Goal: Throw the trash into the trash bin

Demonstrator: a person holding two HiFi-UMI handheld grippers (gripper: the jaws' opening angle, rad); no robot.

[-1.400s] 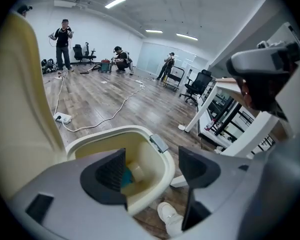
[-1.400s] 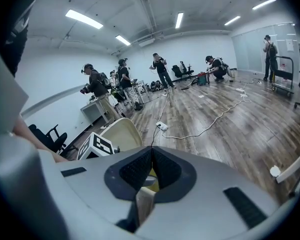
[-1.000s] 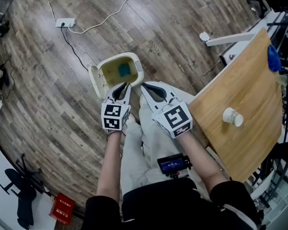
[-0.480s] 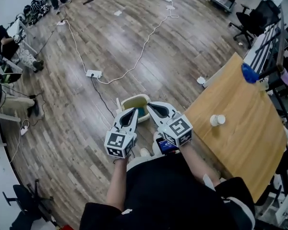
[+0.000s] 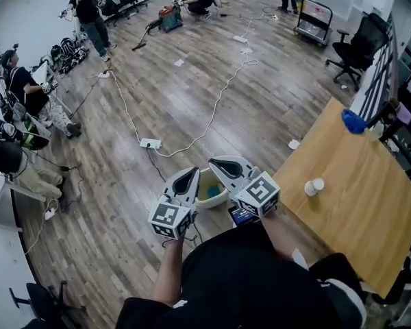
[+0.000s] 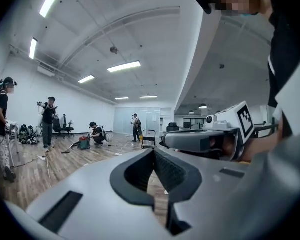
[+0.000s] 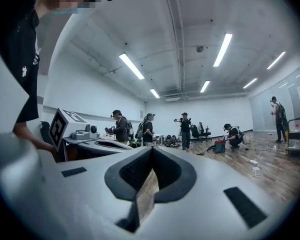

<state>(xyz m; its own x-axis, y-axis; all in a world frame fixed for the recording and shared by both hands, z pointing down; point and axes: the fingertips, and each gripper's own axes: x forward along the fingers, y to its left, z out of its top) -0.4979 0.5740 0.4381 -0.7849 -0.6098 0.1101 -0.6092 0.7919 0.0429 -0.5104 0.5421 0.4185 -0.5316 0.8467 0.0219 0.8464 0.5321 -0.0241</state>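
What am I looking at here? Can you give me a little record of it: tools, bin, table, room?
Left gripper: jaws together, nothing in them
Right gripper: jaws together, nothing in them
Trash bin: on the floor below the grippers, open, something blue-green inside
Table: wooden, at the right, with a small white container on it
Room: wood floor, cables, other people far off

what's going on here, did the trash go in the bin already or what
A person stands holding the left gripper and the right gripper out level in front. Both sets of jaws are shut with nothing between them. The trash bin sits open on the floor below the grippers, with a blue-green thing inside. A white container and a blue thing are on the wooden table to the person's right.
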